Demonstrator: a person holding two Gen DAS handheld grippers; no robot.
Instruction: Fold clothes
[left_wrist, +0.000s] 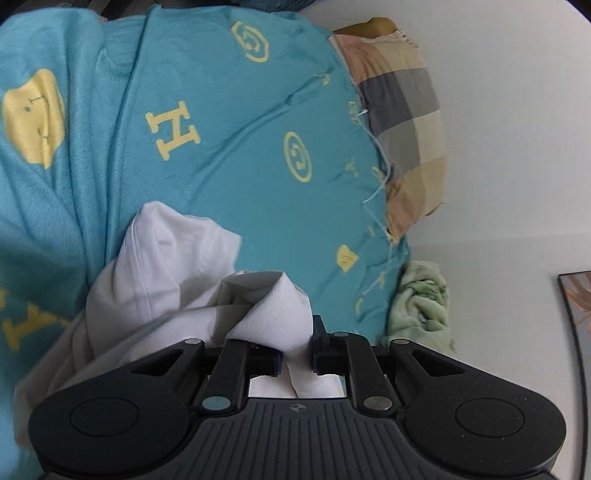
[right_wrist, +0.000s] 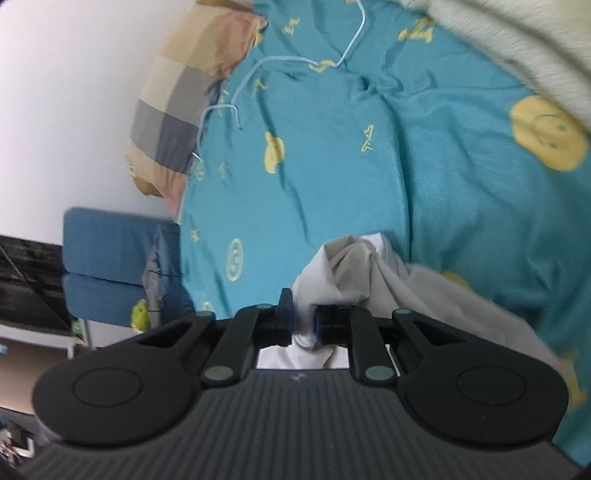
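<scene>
Nearest the left wrist camera, the black left gripper (left_wrist: 297, 356) has its two blue-padded fingers clamped on a bunched fold of a white garment (left_wrist: 155, 266). The cloth squeezes up between the pads and trails away to the near left, draped over a teal bedspread (left_wrist: 236, 110) printed with yellow letters and smiley faces. In the right wrist view, the right gripper (right_wrist: 303, 325) is likewise closed on a pinch of the same white garment (right_wrist: 354, 266), which sags off to the near right across the bedspread. Both grips look firm, with fabric filling the narrow gap between the pads.

Far on the bed, by the wall, lies a checked pillow (left_wrist: 402, 107) in pink, grey and cream. A pale blue clothes hanger (right_wrist: 258, 70) rests on the bedspread just beside it. A crumpled green cloth (left_wrist: 421, 299) sits at the bed's right edge in the left view.

Judging by the task, the step in hand is carrying the garment, held at two points, to lay it flat on the bed. To do it well, keep both pinches tight, draw the hands apart until the edge between them is taut, lower the hanging part onto open bedspread first, and stay clear of the hanger
</scene>
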